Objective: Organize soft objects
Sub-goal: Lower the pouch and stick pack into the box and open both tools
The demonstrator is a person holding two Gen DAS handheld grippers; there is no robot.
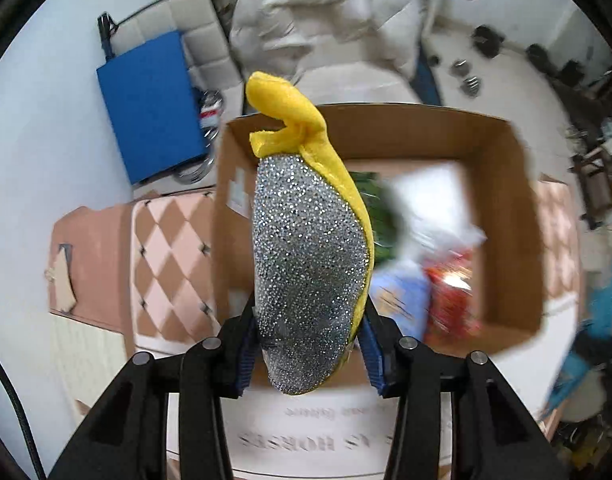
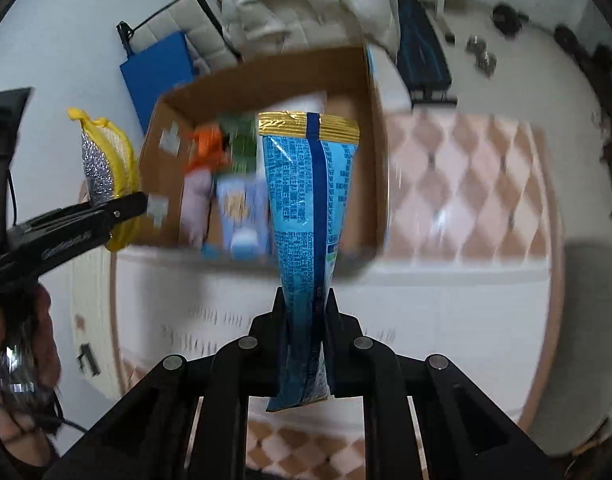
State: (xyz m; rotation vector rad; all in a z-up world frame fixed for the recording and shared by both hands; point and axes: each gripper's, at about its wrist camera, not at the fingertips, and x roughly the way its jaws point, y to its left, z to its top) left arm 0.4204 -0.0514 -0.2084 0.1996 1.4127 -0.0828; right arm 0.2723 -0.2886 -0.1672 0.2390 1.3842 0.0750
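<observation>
- My right gripper (image 2: 305,344) pinches a blue snack packet (image 2: 306,216) with a gold-striped top edge, held upright between its two black fingers.
- Behind the packet I see an open cardboard box (image 2: 266,80), blurred, with orange, green, pale purple and light blue items inside.
- At the left, my left gripper (image 2: 118,216) clamps a yellow and silver glittery sponge (image 2: 106,160), just beside the box's outer wall.
- A pink diamond-patterned cushion (image 2: 466,184) lies to the right of the box.
</observation>
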